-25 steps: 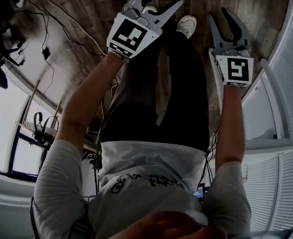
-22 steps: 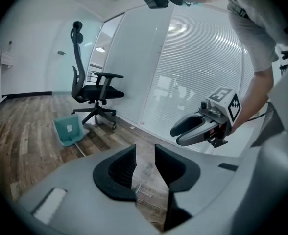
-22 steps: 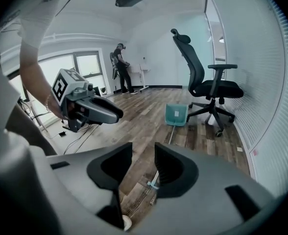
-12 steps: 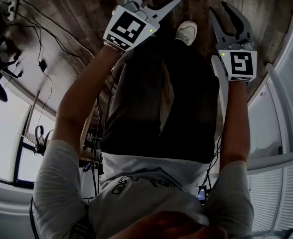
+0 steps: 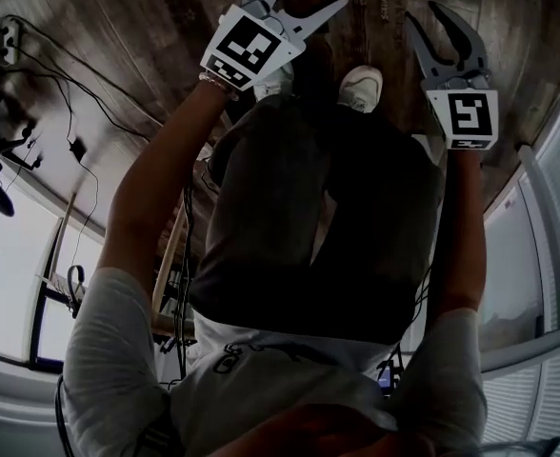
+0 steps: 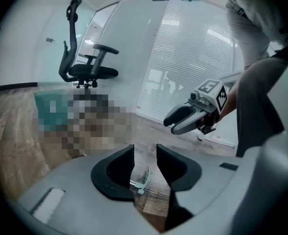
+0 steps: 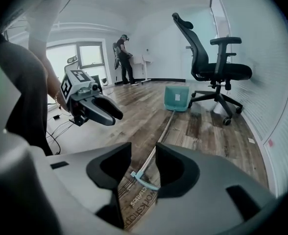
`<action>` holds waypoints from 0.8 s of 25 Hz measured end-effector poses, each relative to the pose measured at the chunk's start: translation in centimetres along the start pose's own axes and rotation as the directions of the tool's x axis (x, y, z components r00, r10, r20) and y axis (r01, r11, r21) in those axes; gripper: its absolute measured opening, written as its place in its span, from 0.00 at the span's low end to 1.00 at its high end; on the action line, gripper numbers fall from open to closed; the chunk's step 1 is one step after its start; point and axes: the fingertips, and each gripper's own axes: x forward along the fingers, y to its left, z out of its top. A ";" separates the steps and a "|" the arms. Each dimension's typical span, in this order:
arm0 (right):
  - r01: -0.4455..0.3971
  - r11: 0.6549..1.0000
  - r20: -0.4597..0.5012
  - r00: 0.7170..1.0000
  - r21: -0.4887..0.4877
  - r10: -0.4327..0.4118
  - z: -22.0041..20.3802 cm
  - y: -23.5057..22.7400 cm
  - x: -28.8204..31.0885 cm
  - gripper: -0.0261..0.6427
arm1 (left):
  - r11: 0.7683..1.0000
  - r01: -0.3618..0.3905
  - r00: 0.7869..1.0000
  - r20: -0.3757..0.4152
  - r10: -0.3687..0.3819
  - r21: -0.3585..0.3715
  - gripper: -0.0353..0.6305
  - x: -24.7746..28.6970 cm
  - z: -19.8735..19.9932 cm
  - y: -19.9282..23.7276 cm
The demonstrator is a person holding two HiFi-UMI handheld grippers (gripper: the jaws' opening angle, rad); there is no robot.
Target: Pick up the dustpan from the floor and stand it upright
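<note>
Left gripper [image 6: 144, 153] hangs low over the wooden floor [image 7: 134, 106] with its jaws spread; they have just been opening, and nothing sits between the pads. Through the gap shows only the teal end loop [image 6: 143, 180] of the dustpan's handle, lying on the boards beyond. Right gripper [image 7: 143, 151] is in the same condition beside it: jaws parted, just widened further, holding nothing, with that loop on the floor past its tips.

From there the thin pole [image 7: 158, 138] runs flat across the floor to the teal dustpan [image 7: 177, 98], which lies well away, just beside the base of a black office chair [image 7: 217, 72].

By the look of it the thing is light and stiff — a plastic pan on a slim, smooth shaft. The shaft is probably slippery and narrow for these broad pads, and so long that the pan end would likely swing if lifted by the loop alone. A sound hold would be one gripper near the loop and the other further along the pole, squeezed squarely across it.
</note>
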 end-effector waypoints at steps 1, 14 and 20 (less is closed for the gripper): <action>-0.004 1.000 -0.003 1.000 -0.003 0.004 -0.8 -0.2 0.7 0.22 | 1.000 0.009 1.000 -0.003 -0.009 0.001 0.24 0.8 -0.9 0.3; -0.072 0.996 -0.057 0.996 -0.060 0.068 -11.5 -2.0 9.7 0.26 | 0.992 0.120 0.990 -0.079 -0.117 0.035 0.29 10.1 -13.5 2.0; -0.099 0.993 -0.102 0.991 -0.069 0.092 -16.6 -2.6 12.9 0.32 | 0.989 0.144 0.982 -0.129 -0.139 0.036 0.29 13.1 -18.3 1.5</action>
